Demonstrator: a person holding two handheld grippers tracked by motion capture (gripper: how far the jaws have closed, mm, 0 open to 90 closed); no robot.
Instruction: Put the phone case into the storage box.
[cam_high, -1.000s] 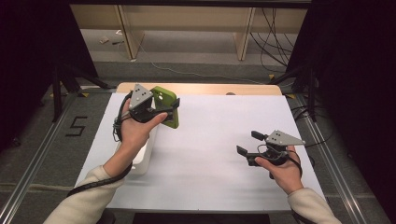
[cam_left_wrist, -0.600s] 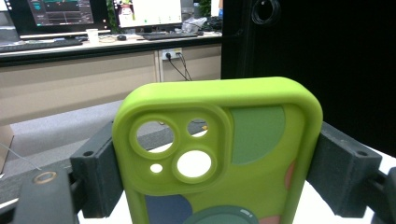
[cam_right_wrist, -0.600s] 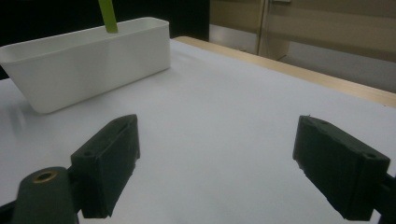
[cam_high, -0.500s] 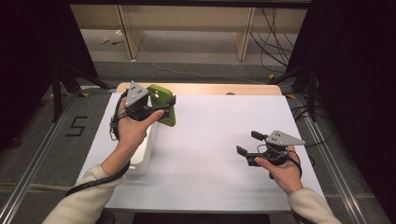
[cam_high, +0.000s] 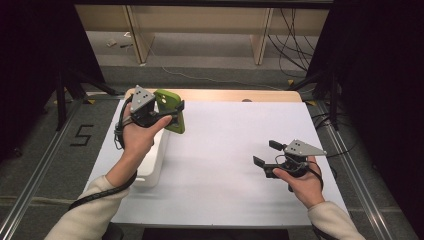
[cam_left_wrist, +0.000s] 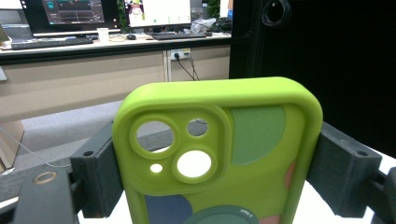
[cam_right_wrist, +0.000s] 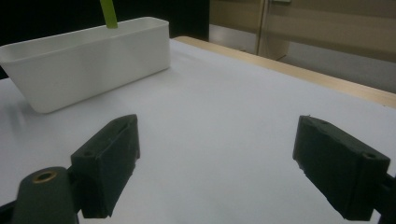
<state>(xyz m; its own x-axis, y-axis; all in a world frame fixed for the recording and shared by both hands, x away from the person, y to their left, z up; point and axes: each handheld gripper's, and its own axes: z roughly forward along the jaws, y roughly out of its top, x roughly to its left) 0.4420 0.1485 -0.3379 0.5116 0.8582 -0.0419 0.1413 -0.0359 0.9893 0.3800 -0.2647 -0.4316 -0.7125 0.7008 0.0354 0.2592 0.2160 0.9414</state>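
A lime-green phone case (cam_high: 169, 109) with coloured patches and camera cut-outs is held above the far left of the table, over the white bin (cam_high: 152, 161). My left gripper (cam_high: 172, 117) is shut on its two long edges. In the left gripper view the case (cam_left_wrist: 243, 140) stands upright between the black pads (cam_left_wrist: 95, 172), back side toward the camera. My right gripper (cam_high: 266, 153) hovers low over the white table (cam_high: 225, 140) at the right, open, with nothing between its pads (cam_right_wrist: 107, 163).
The white rectangular bin (cam_right_wrist: 93, 60) lies along the table's left side, and a strip of the green case (cam_right_wrist: 109, 13) shows above it. A wooden edge (cam_high: 235, 95) runs along the table's far side. Cables hang beyond it.
My left hand has drifted slightly left with the phone case still gripped. The right hand has kept still.
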